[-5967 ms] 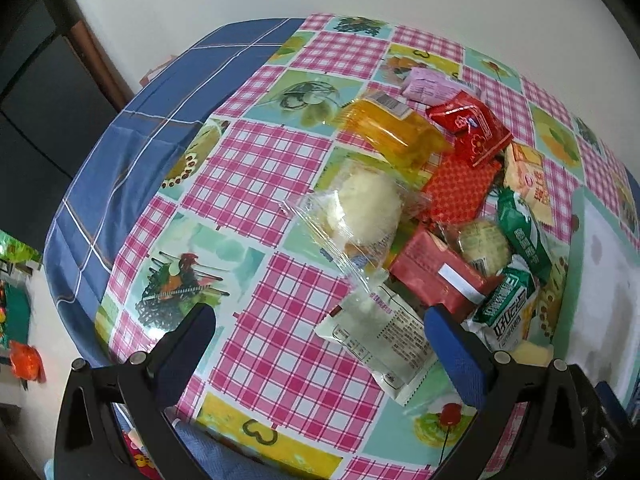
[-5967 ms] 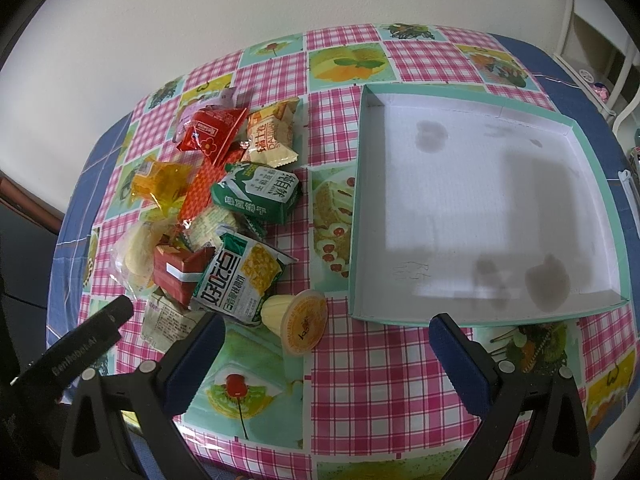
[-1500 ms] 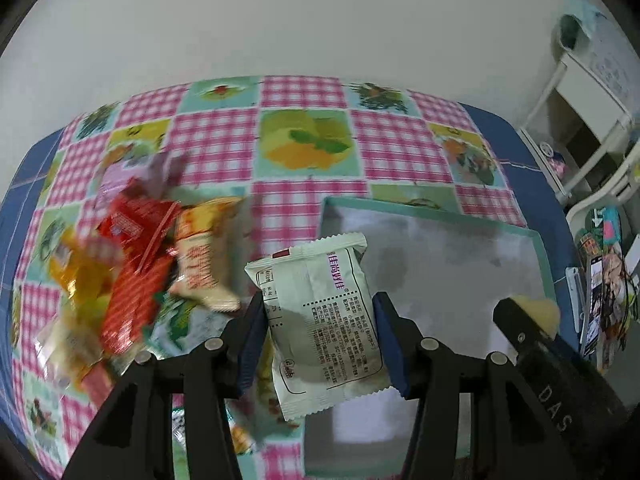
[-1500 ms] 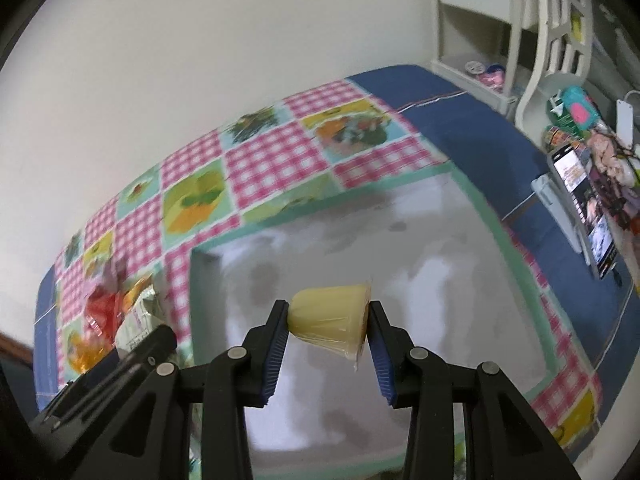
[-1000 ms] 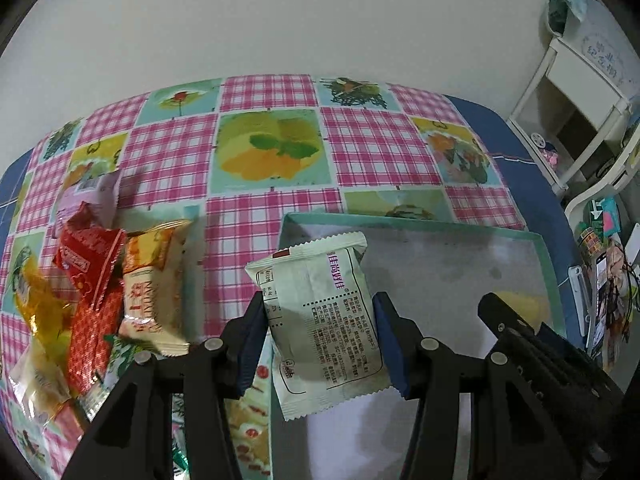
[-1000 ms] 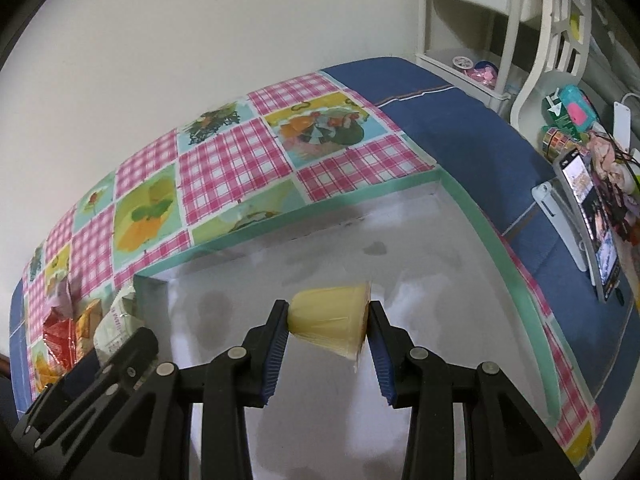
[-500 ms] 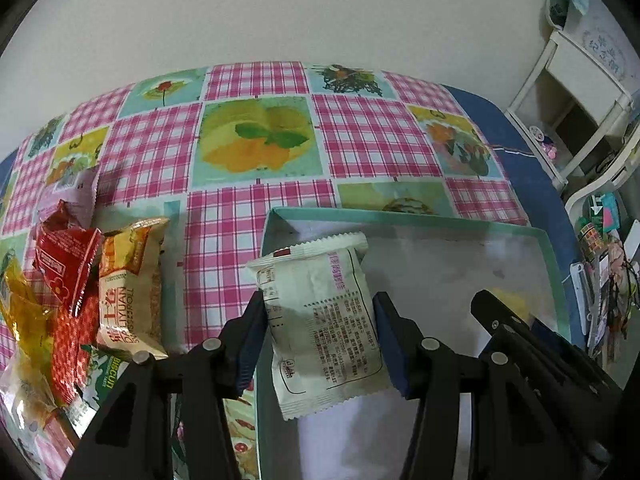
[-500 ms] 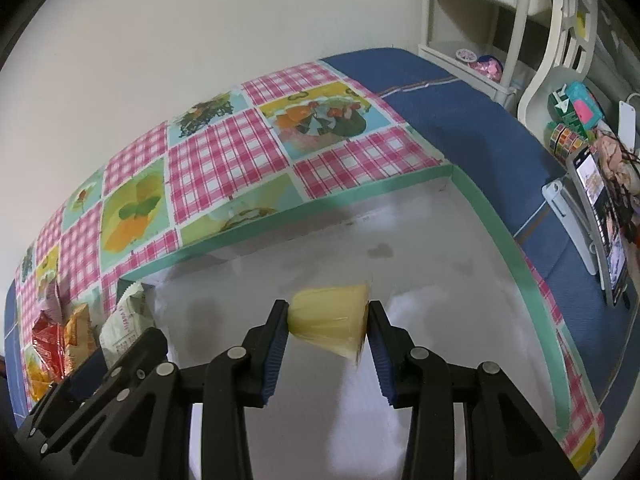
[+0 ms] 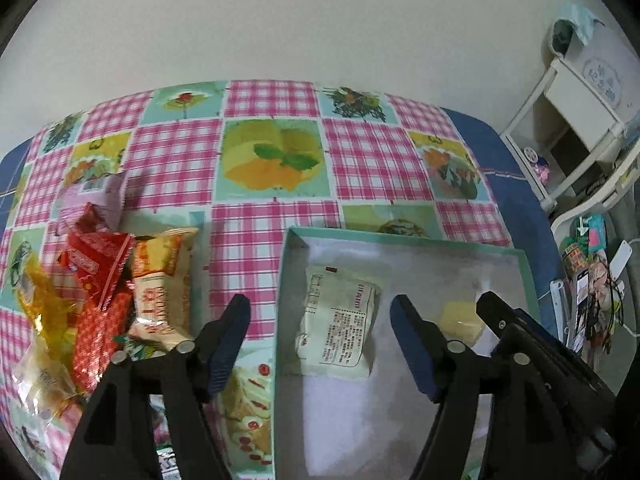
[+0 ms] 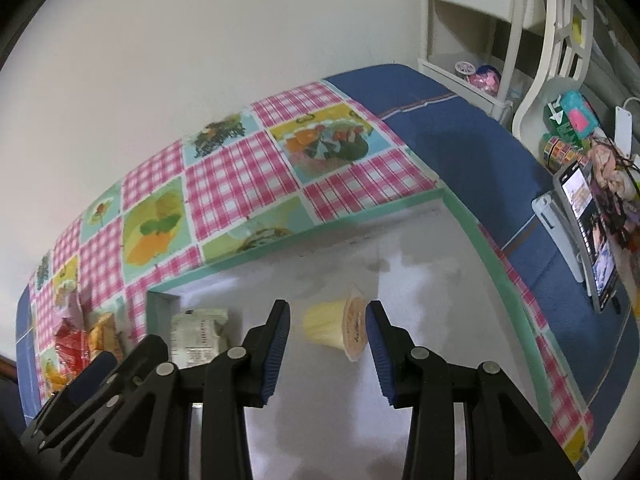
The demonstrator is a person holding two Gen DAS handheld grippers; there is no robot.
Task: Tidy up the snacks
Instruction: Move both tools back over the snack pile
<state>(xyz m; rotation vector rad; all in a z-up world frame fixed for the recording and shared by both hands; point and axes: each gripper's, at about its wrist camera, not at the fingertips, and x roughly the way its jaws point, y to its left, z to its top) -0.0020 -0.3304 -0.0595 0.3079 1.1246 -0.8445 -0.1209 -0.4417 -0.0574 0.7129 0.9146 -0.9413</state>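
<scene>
A white tray with a green rim (image 9: 404, 237) (image 10: 486, 252) lies on the checked tablecloth. A pale green snack packet (image 9: 340, 322) (image 10: 198, 336) lies flat in the tray's far left corner. A yellow jelly cup (image 10: 336, 326) (image 9: 460, 322) lies on its side on the tray floor. My left gripper (image 9: 320, 344) is open and empty above the packet. My right gripper (image 10: 328, 334) is open, its fingers on either side of the jelly cup without touching it. A pile of snack packets (image 9: 100, 292) (image 10: 76, 344) lies left of the tray.
The wall runs close behind the table. A white shelf unit (image 10: 480, 32) (image 9: 580, 92) stands to the right. A phone on a stand (image 10: 588, 232) and small items sit at the table's right edge. The blue cloth border (image 10: 480, 152) hangs at the right.
Both grippers have opened. The packet dropped from my left gripper into the tray's corner, and the jelly cup dropped from my right gripper onto the tray floor.
</scene>
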